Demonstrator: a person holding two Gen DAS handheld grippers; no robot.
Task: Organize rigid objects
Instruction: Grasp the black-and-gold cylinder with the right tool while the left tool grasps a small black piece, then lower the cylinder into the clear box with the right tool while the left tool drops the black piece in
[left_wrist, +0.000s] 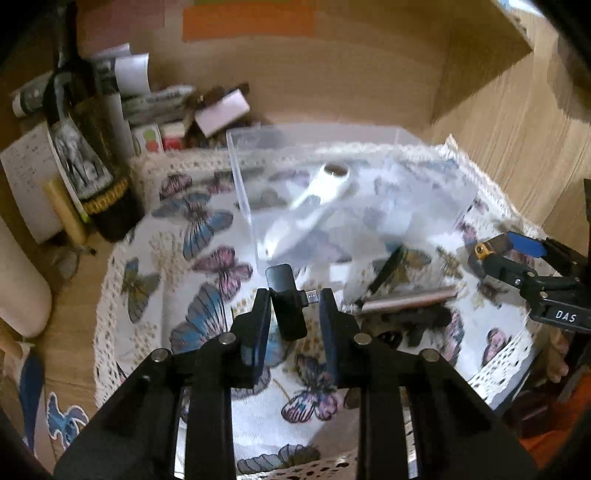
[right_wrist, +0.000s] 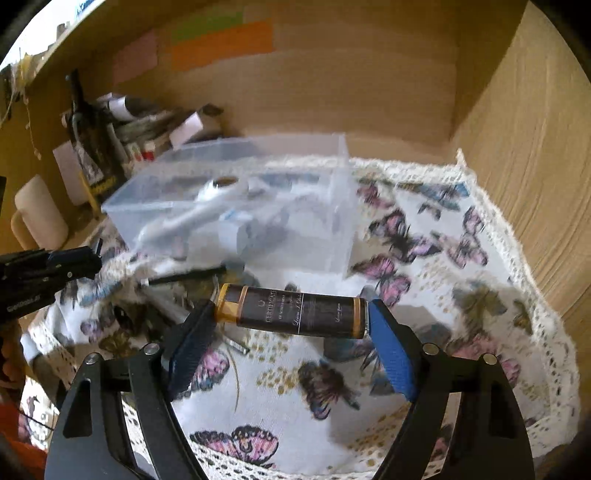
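My left gripper (left_wrist: 293, 299) is shut on a small black adapter with a metal plug (left_wrist: 286, 295), held above the butterfly cloth (left_wrist: 207, 229). My right gripper (right_wrist: 291, 314) is shut end to end on a dark brown tube with gold bands (right_wrist: 299, 314), held above the cloth (right_wrist: 443, 258); it also shows at the right of the left wrist view (left_wrist: 495, 251). A clear plastic box (left_wrist: 332, 177) stands behind, with a white handheld device (left_wrist: 314, 206) inside it; both show in the right wrist view, the box (right_wrist: 332, 229) and the device (right_wrist: 192, 214).
Loose items lie on the cloth: a metallic cylinder (left_wrist: 406, 299), a black stick (left_wrist: 384, 273) and dark pieces (left_wrist: 417, 325). A dark bottle (left_wrist: 88, 147), papers and small boxes (left_wrist: 221, 110) crowd the back left. Wooden walls (left_wrist: 517, 129) close the back and right.
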